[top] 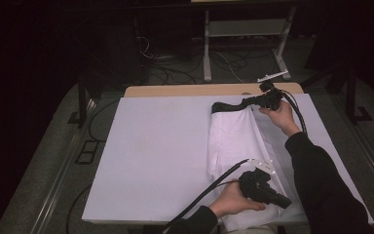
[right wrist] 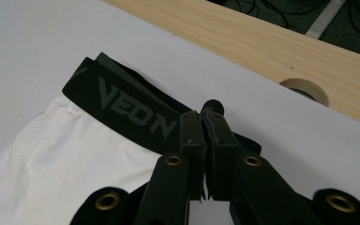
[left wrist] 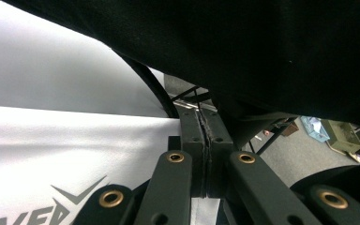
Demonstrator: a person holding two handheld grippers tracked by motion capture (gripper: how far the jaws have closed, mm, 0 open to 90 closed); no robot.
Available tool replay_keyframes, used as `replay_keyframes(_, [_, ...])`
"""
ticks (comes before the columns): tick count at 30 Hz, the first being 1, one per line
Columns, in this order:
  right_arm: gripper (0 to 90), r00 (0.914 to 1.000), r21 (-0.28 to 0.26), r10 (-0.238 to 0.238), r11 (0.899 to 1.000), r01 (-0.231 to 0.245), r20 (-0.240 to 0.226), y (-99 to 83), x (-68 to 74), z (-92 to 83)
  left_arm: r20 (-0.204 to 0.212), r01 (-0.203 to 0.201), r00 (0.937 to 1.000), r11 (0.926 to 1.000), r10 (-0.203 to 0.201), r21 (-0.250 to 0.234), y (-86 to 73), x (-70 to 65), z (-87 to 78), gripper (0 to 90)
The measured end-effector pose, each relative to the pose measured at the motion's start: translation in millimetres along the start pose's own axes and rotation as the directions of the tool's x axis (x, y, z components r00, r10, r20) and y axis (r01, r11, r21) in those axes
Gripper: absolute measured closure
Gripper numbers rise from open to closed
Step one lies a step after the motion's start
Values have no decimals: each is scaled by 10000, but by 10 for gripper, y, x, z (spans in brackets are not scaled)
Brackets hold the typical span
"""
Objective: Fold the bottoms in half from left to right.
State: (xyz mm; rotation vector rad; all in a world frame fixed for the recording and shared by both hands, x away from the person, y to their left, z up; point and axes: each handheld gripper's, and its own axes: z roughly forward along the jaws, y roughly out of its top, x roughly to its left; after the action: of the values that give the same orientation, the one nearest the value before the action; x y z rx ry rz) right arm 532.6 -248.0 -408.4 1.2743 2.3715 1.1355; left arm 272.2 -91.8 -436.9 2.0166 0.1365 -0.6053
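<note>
With the right gripper [top: 268,100] fingers clenched on the black waistband [right wrist: 126,110] and the left gripper [top: 265,187] pinching the white garment's [top: 233,139] hem, uneven pulling could skew the fold.

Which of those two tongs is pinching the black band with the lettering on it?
The right tongs, at the table's far edge, shut on the black waistband. The left tongs, near the person, grip the white garment at its opposite end.

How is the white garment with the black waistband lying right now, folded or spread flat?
Folded lengthwise: the white garment with the black waistband forms a narrow strip, one layer lapped over another along a long crease, with both grippers pinching its ends.
</note>
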Motion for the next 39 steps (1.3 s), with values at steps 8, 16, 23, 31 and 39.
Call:
replay_keyframes(8, [857,10000,39,32,10000,-32,-10,-37,-77,15,1,118,9999,9999,-118,-45,42,62,104,885])
replay_keyframes(16, [857,9999,90,96,9999,-96,-54,-74,-132,44,-14,417,9991,9988,-418,-238,34,140,157,884])
replay_keyframes(23, [839,9998,126,196,9997,-196,16,-74,-164,42,-45,513,9987,9985,-514,-162,53,183,202,882])
replay_keyframes(31, [478,9976,-143,669,9977,-666,192,-138,-173,-73,-240,918,9955,9956,-922,-181,46,225,269,624])
replay_keyframes(39, [141,9976,-354,683,9970,-685,-76,-194,-103,-210,-916,842,9919,9955,-879,-435,95,174,196,313])
